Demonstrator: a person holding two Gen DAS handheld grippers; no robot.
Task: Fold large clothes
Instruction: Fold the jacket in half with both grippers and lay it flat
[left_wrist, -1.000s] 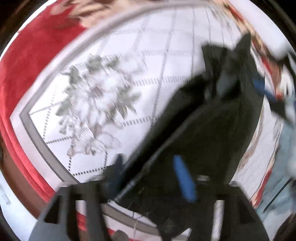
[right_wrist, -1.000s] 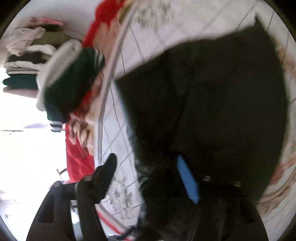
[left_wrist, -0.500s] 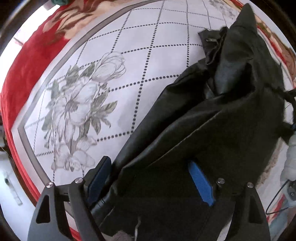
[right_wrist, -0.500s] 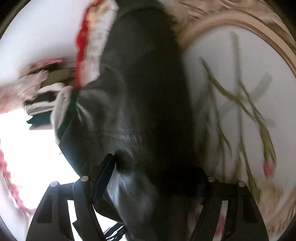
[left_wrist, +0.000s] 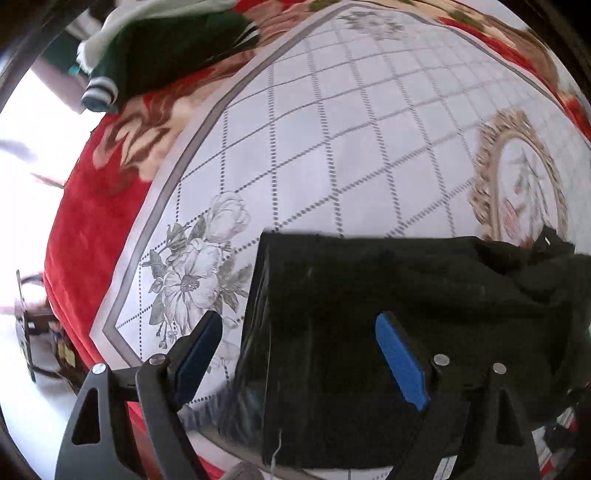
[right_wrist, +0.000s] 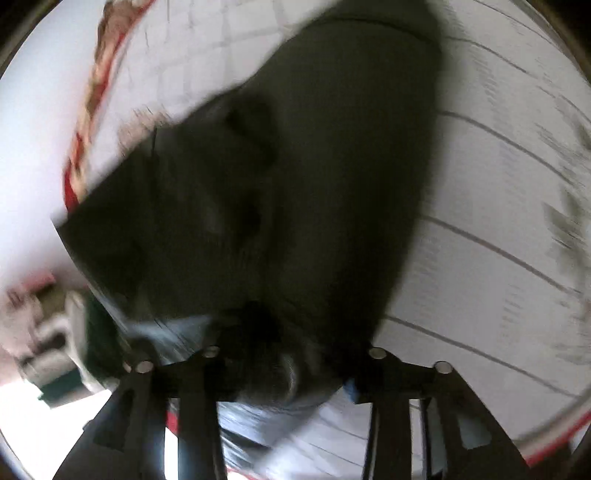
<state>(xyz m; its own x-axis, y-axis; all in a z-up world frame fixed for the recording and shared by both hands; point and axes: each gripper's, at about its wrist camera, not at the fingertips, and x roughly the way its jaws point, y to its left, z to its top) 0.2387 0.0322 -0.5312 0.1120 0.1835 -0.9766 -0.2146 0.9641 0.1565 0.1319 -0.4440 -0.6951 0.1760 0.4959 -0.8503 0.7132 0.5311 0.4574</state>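
A black garment (left_wrist: 388, 295) lies folded into a rough rectangle on the white floral blanket (left_wrist: 332, 129). My left gripper (left_wrist: 295, 343) is open just above its near edge, blue pads (left_wrist: 400, 363) spread apart, nothing between them. In the blurred right wrist view the same black garment (right_wrist: 295, 184) fills the middle. My right gripper (right_wrist: 291, 354) has its fingers close together around a bunch of the black cloth, and its tips are hidden by the cloth.
A green and white jacket (left_wrist: 159, 48) lies at the far left on the blanket's red border (left_wrist: 85, 206). A gold oval medallion (left_wrist: 517, 177) is printed beyond the garment. Stacked clothes (right_wrist: 44, 332) show blurred at the left in the right wrist view.
My left gripper let go of the black garment and opened; the garment now lies flat as a folded rectangle. My right gripper swung quickly with the cloth still in it.
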